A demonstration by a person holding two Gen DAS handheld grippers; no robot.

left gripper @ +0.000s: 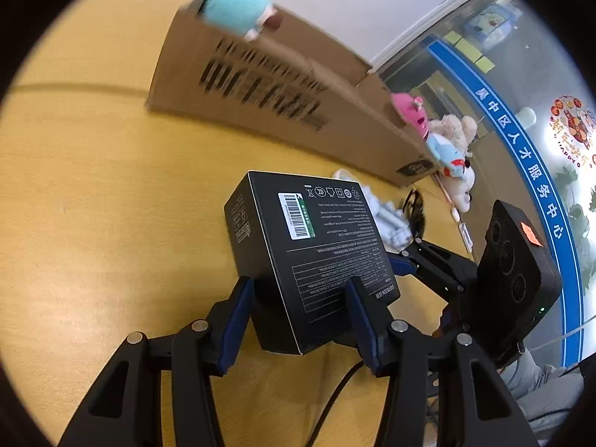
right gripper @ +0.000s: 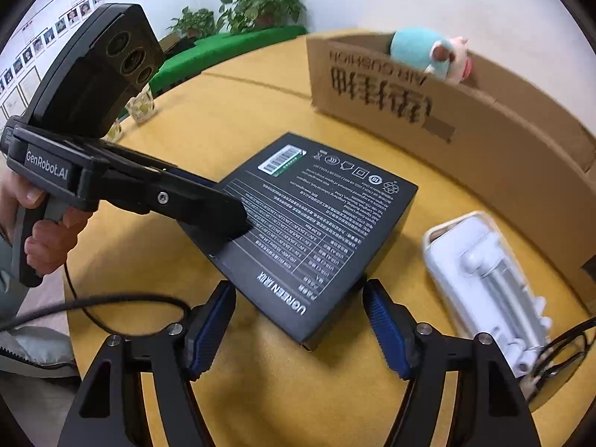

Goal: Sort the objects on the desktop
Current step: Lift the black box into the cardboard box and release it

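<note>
Both blue-padded fingers (left gripper: 238, 320) of my left gripper (left gripper: 298, 316) are clamped on the black box (left gripper: 309, 253), one pad on its underside and one on the printed face, near the corner closest to me. That box is tilted, its near corner raised off the yellow table (left gripper: 93, 193).

My right gripper (right gripper: 300, 326) stands with its jaws parted wide, nothing pressed between them. The black box's near edge, the one with the brand lettering, sits just ahead of and between the fingertips (right gripper: 208, 327); I cannot tell whether either pad touches it. From the right wrist view, my left gripper reaches onto the box from the left, a hand (right gripper: 44, 246) wrapped round its grip.

Just right of the black box lies a white moulded tray (right gripper: 488, 279) on the table. Beyond the box stands a long cardboard carton (right gripper: 484, 141) with a light blue plush toy (right gripper: 421, 50) poking over its rim.
</note>
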